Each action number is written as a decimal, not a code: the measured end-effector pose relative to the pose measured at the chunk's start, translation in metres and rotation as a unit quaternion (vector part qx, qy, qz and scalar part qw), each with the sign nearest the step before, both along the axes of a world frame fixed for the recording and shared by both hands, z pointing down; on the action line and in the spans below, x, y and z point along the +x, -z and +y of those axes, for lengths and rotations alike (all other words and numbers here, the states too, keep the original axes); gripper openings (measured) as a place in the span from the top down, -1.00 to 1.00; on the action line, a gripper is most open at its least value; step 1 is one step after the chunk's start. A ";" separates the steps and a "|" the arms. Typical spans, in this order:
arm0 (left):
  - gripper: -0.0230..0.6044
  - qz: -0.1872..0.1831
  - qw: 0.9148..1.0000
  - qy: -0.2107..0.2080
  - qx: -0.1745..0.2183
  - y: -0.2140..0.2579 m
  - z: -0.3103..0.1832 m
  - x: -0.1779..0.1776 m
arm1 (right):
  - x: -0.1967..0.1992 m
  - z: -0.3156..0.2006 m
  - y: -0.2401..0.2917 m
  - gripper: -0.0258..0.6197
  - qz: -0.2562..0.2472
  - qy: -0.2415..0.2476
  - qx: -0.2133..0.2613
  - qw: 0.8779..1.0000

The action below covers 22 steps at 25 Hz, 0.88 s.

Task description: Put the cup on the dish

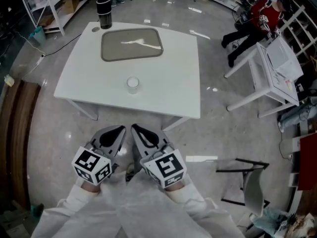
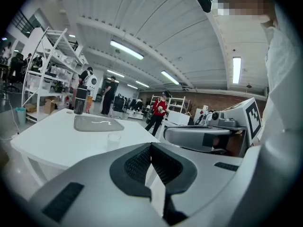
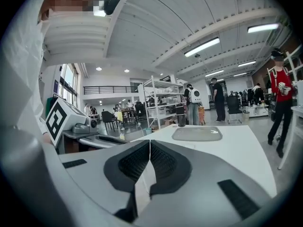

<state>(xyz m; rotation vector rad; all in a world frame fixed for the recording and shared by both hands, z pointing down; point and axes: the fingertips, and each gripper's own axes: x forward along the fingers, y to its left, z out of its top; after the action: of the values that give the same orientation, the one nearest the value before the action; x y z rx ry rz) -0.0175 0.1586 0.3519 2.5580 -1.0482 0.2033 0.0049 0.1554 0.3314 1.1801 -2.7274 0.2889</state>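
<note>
Head view: a dark bottle [image 1: 104, 11] stands at the white table's [image 1: 173, 83] far left corner. The left gripper [image 1: 120, 129], short of the table, has its jaws pressed together on nothing. The clear cup [image 1: 132, 85] stands upright, mouth up, mid-table, apart from the grey dish [image 1: 132, 44] beyond it, whose floor shows only a pale streak. The right gripper [image 1: 134, 128], alongside, is likewise closed and empty.

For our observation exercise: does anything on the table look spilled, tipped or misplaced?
Nothing clearly wrong. The cup stands upright on the table, apart from the dish, which lies flat. The bottle stands upright at a far corner. A pale streak on the dish may be glare.
</note>
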 end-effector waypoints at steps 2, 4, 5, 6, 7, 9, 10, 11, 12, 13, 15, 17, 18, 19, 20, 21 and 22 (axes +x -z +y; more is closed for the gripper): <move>0.91 0.000 1.000 0.003 0.001 0.000 -0.022 0.006 | 0.006 -0.023 -0.003 0.88 0.007 0.006 0.000 1.000; 0.91 -0.003 1.000 0.006 0.001 -0.002 -0.044 0.012 | 0.014 -0.048 -0.005 0.88 0.008 0.009 -0.001 1.000; 0.91 -0.005 1.000 0.007 0.001 -0.003 -0.056 0.013 | 0.016 -0.060 -0.005 0.88 0.008 0.012 -0.002 1.000; 0.91 -0.007 1.000 0.011 0.001 -0.003 -0.069 0.014 | 0.017 -0.073 -0.006 0.88 0.008 0.015 -0.002 1.000; 0.91 -0.008 1.000 0.016 0.001 -0.003 -0.081 0.014 | 0.018 -0.085 -0.006 0.88 0.007 0.019 -0.004 1.000; 0.91 -0.007 1.000 0.029 0.000 -0.001 -0.104 0.015 | 0.019 -0.107 -0.005 0.88 0.005 0.031 -0.008 0.999; 0.91 -0.006 0.999 0.036 0.000 0.000 -0.115 0.016 | 0.019 -0.116 -0.004 0.88 0.005 0.038 -0.010 0.999; 0.91 -0.006 0.999 0.043 0.001 0.001 -0.126 0.017 | 0.020 -0.126 -0.004 0.88 0.005 0.044 -0.011 0.999; 0.91 -0.007 0.999 0.050 0.003 0.001 -0.136 0.019 | 0.022 -0.136 -0.003 0.88 0.006 0.049 -0.010 0.999; 0.91 -0.007 0.998 0.056 0.004 0.001 -0.145 0.020 | 0.023 -0.146 -0.003 0.88 0.005 0.053 -0.010 0.999; 0.91 -0.006 0.998 0.067 0.004 -0.001 -0.160 0.023 | 0.027 -0.161 -0.005 0.88 0.006 0.061 -0.007 0.998; 0.91 -0.004 0.997 0.075 0.001 -0.004 -0.173 0.024 | 0.029 -0.173 -0.008 0.88 0.009 0.069 -0.005 0.998; 0.91 -0.004 0.997 0.077 0.000 -0.005 -0.178 0.025 | 0.030 -0.178 -0.009 0.88 0.009 0.072 -0.005 0.997; 0.91 -0.005 0.997 0.080 0.001 -0.005 -0.182 0.026 | 0.031 -0.182 -0.009 0.88 0.008 0.075 -0.006 0.997; 0.91 -0.005 0.997 0.082 0.002 -0.005 -0.186 0.027 | 0.032 -0.186 -0.010 0.88 0.006 0.077 -0.007 0.997; 0.91 -0.006 0.996 0.084 0.002 -0.005 -0.189 0.029 | 0.033 -0.189 -0.012 0.88 0.006 0.079 -0.009 0.997; 0.91 -0.005 0.996 0.085 0.000 -0.007 -0.192 0.031 | 0.034 -0.192 -0.014 0.88 0.005 0.081 -0.011 0.997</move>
<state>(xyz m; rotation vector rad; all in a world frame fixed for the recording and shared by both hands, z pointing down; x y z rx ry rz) 0.0131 -0.0331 0.3585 2.4541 -1.2624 0.1717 0.0384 -0.0364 0.3454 0.9435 -2.7818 0.2897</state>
